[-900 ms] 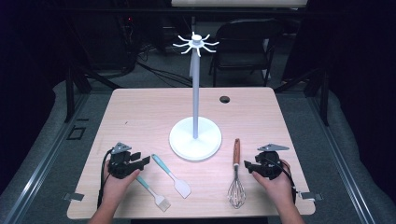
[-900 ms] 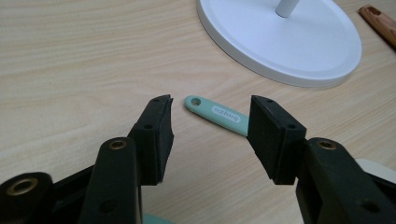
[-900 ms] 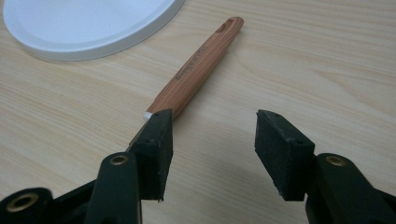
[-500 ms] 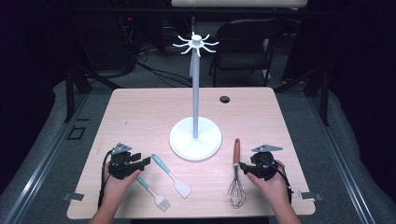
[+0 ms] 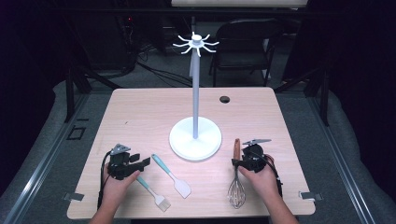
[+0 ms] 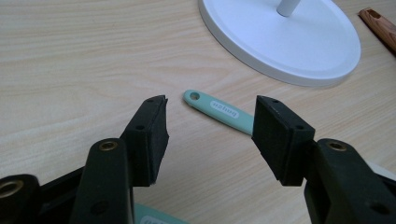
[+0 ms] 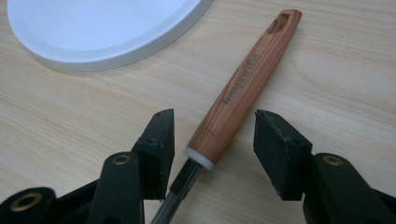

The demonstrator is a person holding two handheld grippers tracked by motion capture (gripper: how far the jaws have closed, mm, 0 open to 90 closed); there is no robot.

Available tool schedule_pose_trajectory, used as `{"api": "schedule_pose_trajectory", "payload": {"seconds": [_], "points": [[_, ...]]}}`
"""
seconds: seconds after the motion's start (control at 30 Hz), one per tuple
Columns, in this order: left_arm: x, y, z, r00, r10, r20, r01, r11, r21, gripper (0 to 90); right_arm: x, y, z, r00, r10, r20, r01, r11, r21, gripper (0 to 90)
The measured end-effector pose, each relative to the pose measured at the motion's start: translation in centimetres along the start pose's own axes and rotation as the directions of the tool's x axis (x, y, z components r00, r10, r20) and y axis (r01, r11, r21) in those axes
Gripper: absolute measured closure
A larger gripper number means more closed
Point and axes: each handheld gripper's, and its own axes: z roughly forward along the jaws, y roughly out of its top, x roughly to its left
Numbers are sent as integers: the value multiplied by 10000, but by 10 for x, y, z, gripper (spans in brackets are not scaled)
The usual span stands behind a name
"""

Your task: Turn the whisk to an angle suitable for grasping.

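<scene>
While my right tool [image 7: 212, 128] sits released astride the whisk [image 5: 237, 179], its round wood-grain handle lies just R of the smooth white stand base [image 5: 195, 138]. Left tool [image 6: 210, 126] released too. Since before, right tool has slid closer to the handle.

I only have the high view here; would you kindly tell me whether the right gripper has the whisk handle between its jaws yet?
Observer: Yes. The right gripper is open, jaws on either side of the whisk, at the lower end of its wooden handle, not clamped.
Operator: Thank you. Does the handle have a hanging hole?
Observer: It does, a slot at the handle's far tip.
Operator: And the left gripper?
Observer: The left gripper is open, holding nothing, with the teal spatula handle lying just beyond its jaws.
</scene>
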Motion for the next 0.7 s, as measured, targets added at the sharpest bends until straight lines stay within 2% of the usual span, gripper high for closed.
{"api": "schedule_pose_trajectory", "payload": {"seconds": [0.07, 0.2, 0.4, 0.47, 0.53, 0.57, 0.63, 0.67, 0.7], "points": [[2, 0, -2, 10000, -84, 37, 83, 9999, 96, 453, 1, 4, 4, 10000, -43, 57, 43, 10000, 72, 475], [3, -1, -2, 9998, -175, -20, 175, 9998, -4, 453, 3, 7, 8, 9998, -104, 192, 98, 9995, 314, 476], [3, -2, -3, 9997, -241, 61, 241, 9997, 31, 462, 6, -3, -2, 9996, -116, 241, 105, 9989, 467, 475], [3, -2, -4, 9997, -249, 74, 248, 9997, 38, 464, 7, -7, -2, 9993, -281, 261, 267, 9983, 518, 469], [2, -3, -4, 9996, -252, 98, 252, 9997, -2, 466, 8, -9, -2, 9972, -600, 445, 561, 9949, 839, 468], [2, -3, -4, 9996, -265, 101, 265, 9996, -2, 468, 8, -11, 1, 9982, -504, 310, 481, 9962, 727, 468], [2, -3, -4, 9996, -279, 102, 279, 9996, 11, 471, 7, -12, 2, 9972, -612, 440, 575, 9951, 800, 470], [2, -3, -3, 9996, -274, 111, 274, 9996, 10, 471, 5, -11, 0, 9955, -767, 558, 704, 9917, 1078, 479], [2, -3, -3, 9996, -264, 109, 264, 9997, 19, 472, 6, -13, 2, 9983, -488, 304, 463, 9957, 800, 490]]}}
